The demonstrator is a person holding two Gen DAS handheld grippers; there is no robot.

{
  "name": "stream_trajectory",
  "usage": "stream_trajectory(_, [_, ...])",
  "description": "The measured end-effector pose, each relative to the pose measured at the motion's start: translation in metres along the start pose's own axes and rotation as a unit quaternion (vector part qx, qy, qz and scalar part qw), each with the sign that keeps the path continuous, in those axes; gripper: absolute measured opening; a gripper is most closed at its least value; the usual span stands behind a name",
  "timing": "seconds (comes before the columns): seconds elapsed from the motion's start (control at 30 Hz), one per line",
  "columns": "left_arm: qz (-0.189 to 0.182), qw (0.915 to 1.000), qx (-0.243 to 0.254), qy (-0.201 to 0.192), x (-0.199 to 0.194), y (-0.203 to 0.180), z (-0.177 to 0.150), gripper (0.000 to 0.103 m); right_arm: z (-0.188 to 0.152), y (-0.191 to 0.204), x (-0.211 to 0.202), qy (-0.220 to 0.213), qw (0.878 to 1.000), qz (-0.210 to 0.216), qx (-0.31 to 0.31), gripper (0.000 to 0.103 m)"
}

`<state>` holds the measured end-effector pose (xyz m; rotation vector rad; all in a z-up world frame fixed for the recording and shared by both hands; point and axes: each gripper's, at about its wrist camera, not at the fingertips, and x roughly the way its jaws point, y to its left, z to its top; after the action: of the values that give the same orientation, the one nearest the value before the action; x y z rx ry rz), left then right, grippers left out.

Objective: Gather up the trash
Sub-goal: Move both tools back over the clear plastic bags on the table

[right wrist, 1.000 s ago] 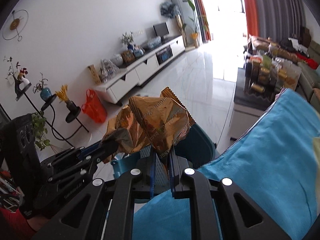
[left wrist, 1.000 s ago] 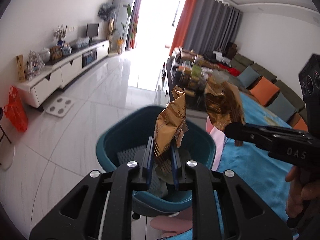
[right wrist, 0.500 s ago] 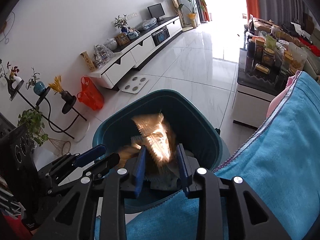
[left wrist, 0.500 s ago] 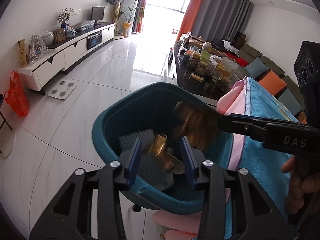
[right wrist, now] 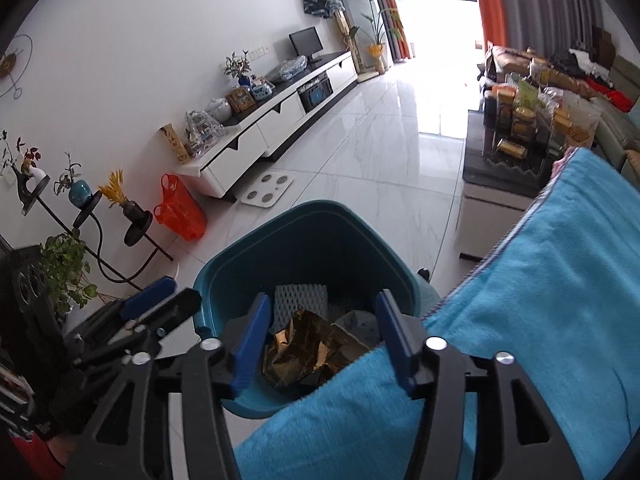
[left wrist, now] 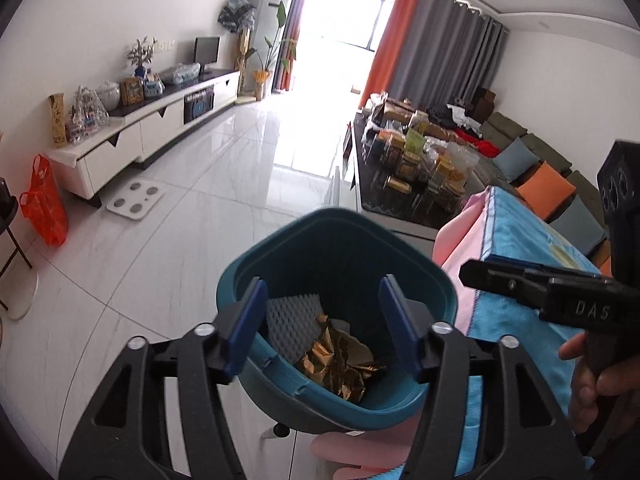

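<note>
A teal bin (left wrist: 340, 232) stands on the floor beside the table; it also shows in the right wrist view (right wrist: 308, 224). Crumpled gold wrappers (left wrist: 336, 368) lie in its bottom next to a white foam net (left wrist: 292, 312); the right wrist view shows the wrappers (right wrist: 304, 344) and the net (right wrist: 300, 300) too. My left gripper (left wrist: 322, 320) is open and empty above the bin. My right gripper (right wrist: 320, 332) is open and empty above the bin's near edge. The right gripper's arm (left wrist: 540, 284) shows at the right of the left wrist view.
A blue towel (right wrist: 540, 300) covers the table at right, over a pink cloth (left wrist: 460, 232). A dark coffee table with jars (left wrist: 416, 168) stands behind the bin. A white TV cabinet (left wrist: 152, 136), a scale (left wrist: 136, 198) and an orange bag (left wrist: 44, 200) are at left.
Both grippers opened wide and dropped their gold wrappers, which now lie in the bin. Both grippers sit a little higher above the bin.
</note>
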<state>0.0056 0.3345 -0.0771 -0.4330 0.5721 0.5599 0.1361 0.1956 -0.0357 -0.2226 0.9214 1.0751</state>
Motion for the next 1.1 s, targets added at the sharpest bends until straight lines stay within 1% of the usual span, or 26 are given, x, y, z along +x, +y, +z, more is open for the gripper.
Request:
stream_trajectory(0.03, [-0.001,1.0,0.003,-0.008,-0.006,-0.002,0.002,0.067,0.0,0.0,-0.004,-0.004,1.0,-0.002,-0.002,0.062])
stream_trajectory(0.1, [-0.001,0.9998,0.007,-0.021,-0.018,-0.005,0.006,0.072,-0.004,0.001,-0.018,-0.023,1.0,-0.012,-0.009,0.072])
stream_trajectory(0.13, [-0.002,0.9995,0.009,-0.03,-0.024,-0.008,0.008,0.075,-0.005,0.0,-0.024,-0.031,0.999,-0.017,-0.012,0.074])
stream_trajectory(0.17, [-0.003,0.9993,0.012,-0.036,-0.029,-0.008,0.009,0.08,-0.007,0.0,-0.031,-0.04,0.999,-0.022,-0.014,0.079])
stream_trajectory(0.2, [-0.004,0.9989,0.015,-0.045,-0.036,-0.012,0.011,0.082,-0.01,-0.002,-0.039,-0.05,0.998,-0.026,-0.016,0.084])
stream_trajectory(0.3, [-0.009,0.9969,0.028,-0.073,-0.056,-0.023,0.017,0.093,-0.018,-0.007,-0.063,-0.083,0.996,-0.04,-0.017,0.092])
stream_trajectory(0.33, [-0.009,0.9958,0.033,-0.084,-0.063,-0.029,0.018,0.098,-0.021,-0.008,-0.07,-0.091,0.995,-0.045,-0.017,0.093])
stream_trajectory(0.4, [-0.018,0.9939,0.044,-0.1,-0.076,-0.041,0.02,0.097,-0.031,-0.013,-0.09,-0.118,0.991,-0.06,-0.016,0.096])
stream_trajectory(0.57, [-0.035,0.9893,0.069,-0.123,-0.097,-0.073,0.024,0.097,-0.057,-0.025,-0.135,-0.167,0.982,-0.094,-0.001,0.096])
stream_trajectory(0.7, [-0.066,0.9828,0.093,-0.145,-0.113,-0.104,0.019,0.097,-0.081,-0.031,-0.169,-0.197,0.972,-0.125,0.009,0.096])
stream_trajectory(0.8, [-0.093,0.9774,0.106,-0.157,-0.125,-0.127,0.011,0.097,-0.104,-0.038,-0.194,-0.221,0.963,-0.152,0.018,0.096])
stream_trajectory(0.87, [-0.113,0.9732,0.118,-0.162,-0.133,-0.144,0.005,0.097,-0.119,-0.042,-0.207,-0.236,0.957,-0.165,0.026,0.096])
stream_trajectory(0.97, [-0.134,0.9691,0.129,-0.162,-0.139,-0.162,-0.003,0.097,-0.144,-0.049,-0.228,-0.259,0.945,-0.193,0.044,0.096])
stream_trajectory(1.03, [-0.15,0.9659,0.135,-0.162,-0.144,-0.173,-0.009,0.097,-0.156,-0.052,-0.238,-0.269,0.94,-0.204,0.048,0.096])
stream_trajectory(1.1, [-0.163,0.9628,0.144,-0.161,-0.148,-0.183,-0.015,0.097,-0.168,-0.053,-0.247,-0.279,0.932,-0.227,0.049,0.096])
